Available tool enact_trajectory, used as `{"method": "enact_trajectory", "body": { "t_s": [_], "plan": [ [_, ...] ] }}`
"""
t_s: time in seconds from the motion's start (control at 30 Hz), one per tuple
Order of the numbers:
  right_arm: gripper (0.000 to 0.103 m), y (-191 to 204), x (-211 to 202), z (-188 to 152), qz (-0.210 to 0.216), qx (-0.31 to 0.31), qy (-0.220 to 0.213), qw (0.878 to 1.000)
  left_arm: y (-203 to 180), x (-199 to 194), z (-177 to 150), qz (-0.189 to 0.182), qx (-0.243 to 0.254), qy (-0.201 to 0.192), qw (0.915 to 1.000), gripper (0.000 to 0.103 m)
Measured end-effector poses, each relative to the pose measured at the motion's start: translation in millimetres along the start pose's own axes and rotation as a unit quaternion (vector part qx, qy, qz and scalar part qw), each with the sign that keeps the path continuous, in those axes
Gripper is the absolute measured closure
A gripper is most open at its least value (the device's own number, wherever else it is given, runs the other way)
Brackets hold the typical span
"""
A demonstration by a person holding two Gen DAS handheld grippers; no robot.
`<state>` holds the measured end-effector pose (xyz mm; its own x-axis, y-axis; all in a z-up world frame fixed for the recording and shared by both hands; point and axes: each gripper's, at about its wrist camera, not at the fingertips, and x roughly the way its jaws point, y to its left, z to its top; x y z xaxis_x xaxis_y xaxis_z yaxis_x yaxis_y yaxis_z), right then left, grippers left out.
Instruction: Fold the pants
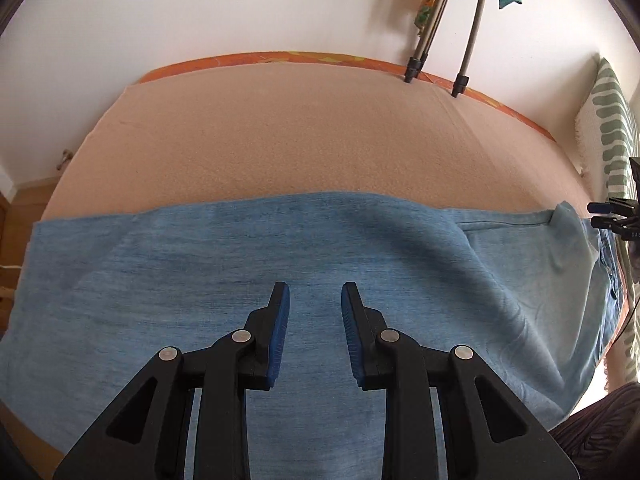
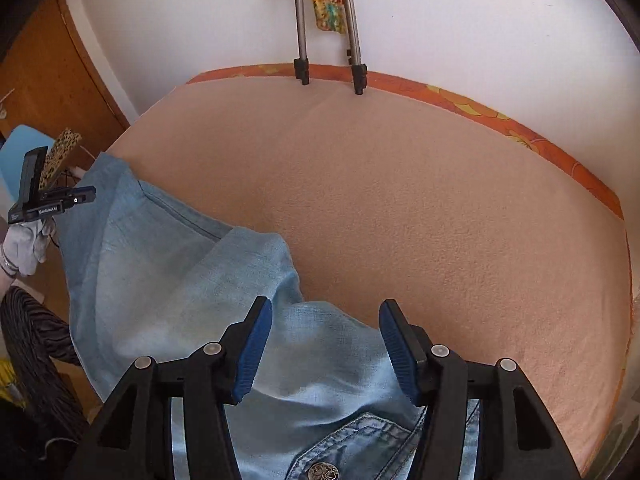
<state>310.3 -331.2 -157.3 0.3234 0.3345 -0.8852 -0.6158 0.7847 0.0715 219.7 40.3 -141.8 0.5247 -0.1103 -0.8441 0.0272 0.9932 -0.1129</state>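
Both grippers (image 1: 315, 292) (image 2: 326, 308) are black, with ribbed blue pads and silver rivets; a white glove (image 2: 24, 246) shows at left.

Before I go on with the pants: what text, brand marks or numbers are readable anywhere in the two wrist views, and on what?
"GenRobot.AI": white print on the left gripper, seen from the right wrist view; small, so the reading is tentative.
"DAS": partial letters on the right gripper, cut off at the left wrist view's edge.
Metal button on the pants: embossed pattern, no legible text.
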Motion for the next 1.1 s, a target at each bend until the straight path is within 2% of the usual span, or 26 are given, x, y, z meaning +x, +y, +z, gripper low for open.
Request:
{"method": "enact_trajectory", "body": {
  "t_s": [0.1, 0.2, 0.37, 0.4, 0.43, 0.47, 0.53, 0.6, 0.73, 0.8, 0.83, 0.9, 1.03, 1.07, 1.1],
  "plan": [
    [0.045, -6, 19, -1, 0.029, -0.004, 0.016, 0.999, 20, 7, -2, 0.000, -0.027, 0.004, 0.9996, 0.078],
    [0.044, -14, 31, -4, 0.084, 0.011, 0.020, 0.996, 34, 13, -4, -0.007, -0.052, 0.002, 0.9986, 0.078],
    [0.048, -12, 42, -11, 0.098, 0.003, 0.024, 0.995, 40, 23, -6, -0.002, -0.055, 0.001, 0.9985, 0.078],
    [0.054, -11, 42, -12, 0.097, 0.001, 0.024, 0.995, 40, 24, -7, -0.002, -0.055, 0.000, 0.9985, 0.078],
    [0.063, -10, 41, -13, 0.093, 0.000, 0.023, 0.995, 40, 24, -7, -0.001, -0.055, -0.004, 0.9985, 0.078],
    [0.066, -9, 41, -14, 0.090, 0.004, 0.025, 0.996, 42, 25, -6, 0.000, -0.053, -0.006, 0.9986, 0.078],
    [0.084, -5, 32, -18, 0.084, 0.003, 0.019, 0.996, 42, 25, -7, 0.003, -0.049, -0.010, 0.9987, 0.078],
    [0.092, 7, 22, -20, 0.055, -0.015, 0.011, 0.998, 41, 26, -6, 0.006, -0.045, -0.014, 0.9989, 0.078],
    [0.098, 27, -2, -19, -0.028, -0.038, -0.015, 0.999, 40, 28, -4, 0.008, -0.043, -0.022, 0.9988, 0.078],
    [0.099, 21, -10, -19, -0.058, -0.009, -0.035, 0.998, 38, 30, -2, 0.010, -0.041, -0.025, 0.9988, 0.078],
    [0.099, 17, -6, -20, -0.074, 0.008, -0.036, 0.997, 37, 30, -1, 0.011, -0.040, -0.026, 0.9988, 0.078],
    [0.099, 17, 10, -20, -0.086, 0.016, -0.009, 0.996, 37, 32, 1, 0.010, -0.040, -0.025, 0.9988, 0.078],
    [0.089, 28, 14, -13, -0.114, -0.008, 0.001, 0.993, 42, 26, 1, 0.021, -0.044, -0.021, 0.9986, 0.078],
    [0.082, 29, 9, -10, -0.122, -0.007, -0.004, 0.992, 46, 22, 1, 0.023, -0.050, -0.025, 0.9982, 0.078],
    [0.062, 31, 3, -7, -0.131, -0.006, -0.014, 0.991, 53, 17, 2, 0.021, -0.060, -0.028, 0.9976, 0.078]
  ]
}}
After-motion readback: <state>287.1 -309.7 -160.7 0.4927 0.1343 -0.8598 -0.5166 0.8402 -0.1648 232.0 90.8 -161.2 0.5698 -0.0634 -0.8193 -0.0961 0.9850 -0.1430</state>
